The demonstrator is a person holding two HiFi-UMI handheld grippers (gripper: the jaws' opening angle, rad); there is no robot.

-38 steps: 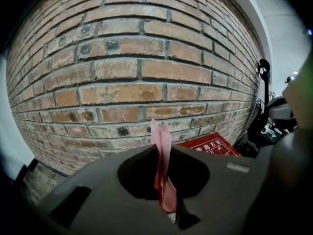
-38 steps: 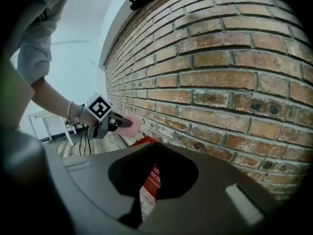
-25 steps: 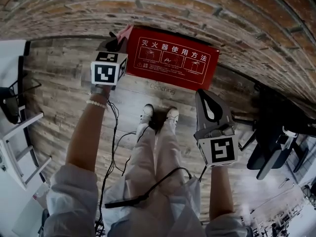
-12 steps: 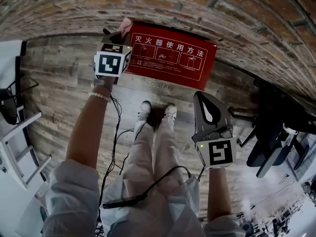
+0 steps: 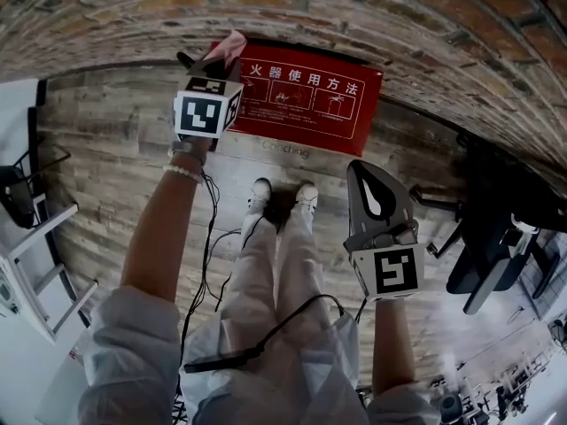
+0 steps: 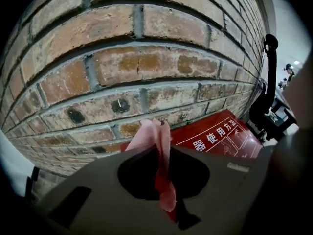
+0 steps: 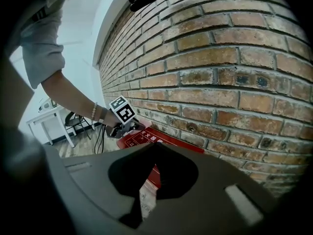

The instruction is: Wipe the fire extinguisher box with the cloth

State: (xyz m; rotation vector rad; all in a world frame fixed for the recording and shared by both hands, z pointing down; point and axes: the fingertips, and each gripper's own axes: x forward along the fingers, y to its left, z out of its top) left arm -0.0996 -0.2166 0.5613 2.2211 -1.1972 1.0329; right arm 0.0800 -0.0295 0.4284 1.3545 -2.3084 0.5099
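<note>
Head view: brick wall (image 5: 399, 11) behind box (image 5: 310, 100)

Brick wall (image 5: 399, 7) behind box (image 5: 310, 100) — floor (image 5: 115, 149) open

A pink cloth (image 6: 154, 136), a red fire extinguisher box (image 5: 310, 96) with white lettering, a brown brick wall (image 5: 399, 16)

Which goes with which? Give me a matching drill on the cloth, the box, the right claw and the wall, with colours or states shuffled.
1. cloth
2. box
3. right claw
4. wall

A. red with white print
B. brick
C. pink, pinched in the left claw
D. shut, empty

Pairs: 1-C, 2-A, 3-D, 4-B
</note>
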